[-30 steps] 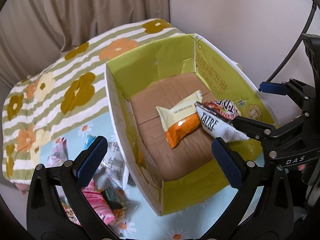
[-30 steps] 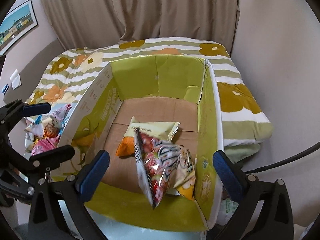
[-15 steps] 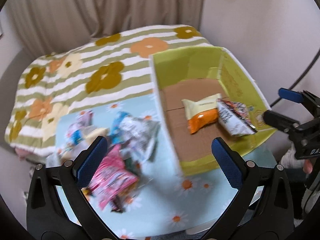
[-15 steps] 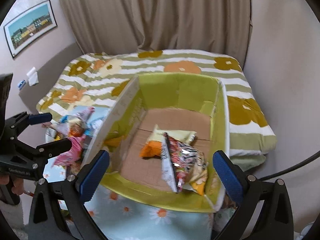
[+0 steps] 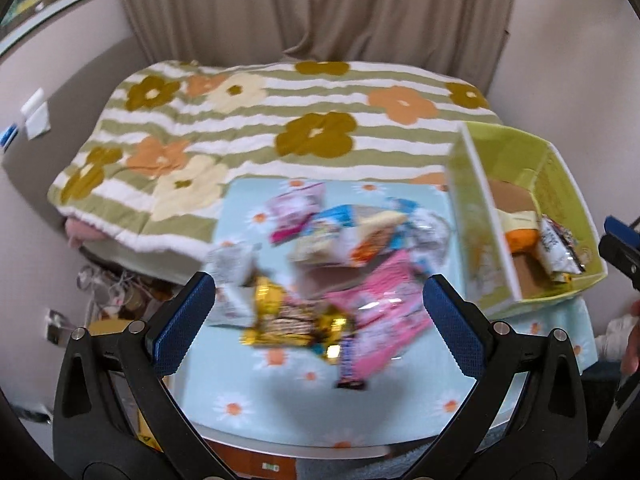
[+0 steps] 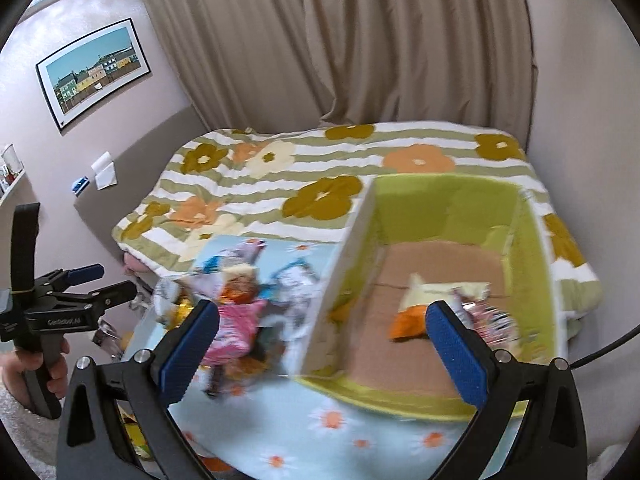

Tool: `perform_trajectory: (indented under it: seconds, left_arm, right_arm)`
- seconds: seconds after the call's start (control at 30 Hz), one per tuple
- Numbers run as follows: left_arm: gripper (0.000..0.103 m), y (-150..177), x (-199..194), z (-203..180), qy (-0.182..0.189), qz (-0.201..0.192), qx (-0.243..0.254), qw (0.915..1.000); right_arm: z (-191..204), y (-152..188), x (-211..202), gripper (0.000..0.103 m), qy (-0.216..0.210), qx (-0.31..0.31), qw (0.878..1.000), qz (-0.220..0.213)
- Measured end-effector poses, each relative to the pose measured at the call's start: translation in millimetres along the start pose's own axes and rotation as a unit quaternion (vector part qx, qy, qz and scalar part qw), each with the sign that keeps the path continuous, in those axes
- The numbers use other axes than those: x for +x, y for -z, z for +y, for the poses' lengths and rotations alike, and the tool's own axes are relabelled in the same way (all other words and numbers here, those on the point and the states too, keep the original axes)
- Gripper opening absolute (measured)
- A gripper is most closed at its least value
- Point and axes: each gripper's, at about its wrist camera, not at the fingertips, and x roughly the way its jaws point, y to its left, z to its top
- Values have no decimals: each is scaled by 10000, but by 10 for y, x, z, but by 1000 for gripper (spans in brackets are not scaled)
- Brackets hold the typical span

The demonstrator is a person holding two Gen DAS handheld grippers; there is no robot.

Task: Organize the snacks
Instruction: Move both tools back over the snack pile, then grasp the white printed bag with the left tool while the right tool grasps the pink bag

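Now both grippers are hovering with fingers spread and gripping nothing, the left gripper (image 5: 320, 312) hanging above the snack pile (image 5: 340, 272) lying on the daisy-print surface (image 5: 280, 396), the right gripper (image 6: 322, 344) facing the green box (image 6: 536, 264) holding an orange-and-cream packet (image 6: 416, 312) just beside that pile.

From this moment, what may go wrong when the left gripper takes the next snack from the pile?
1. The loose snack packets overlap in one heap on the light blue daisy cloth, so the open left gripper may pinch two at once, for example the gold packet with the pink one.
2. The green cardboard box stands at the cloth's right edge; a push could shift it.
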Motion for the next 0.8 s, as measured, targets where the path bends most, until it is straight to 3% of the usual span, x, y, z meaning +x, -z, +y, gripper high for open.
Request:
perform_trajectory:
  seconds: [0.2, 0.4, 0.63, 0.8]
  left_arm:
    - [103, 28, 166, 638, 24, 149, 1, 9999]
    - [103, 63, 580, 1118, 286, 486, 84, 9984]
    - [103, 80, 1265, 1396, 741, 1060, 127, 9915]
    - [103, 129, 1681, 1437, 1027, 1429, 32, 9844]
  right_arm:
    - [511, 146, 386, 103, -213, 527, 9980, 262]
    - [761, 393, 764, 103, 1, 1256, 9908, 508]
    - [866, 704, 1133, 103, 209, 2103, 9744, 768]
    - [915, 781, 1297, 103, 258, 2304, 9687, 885]
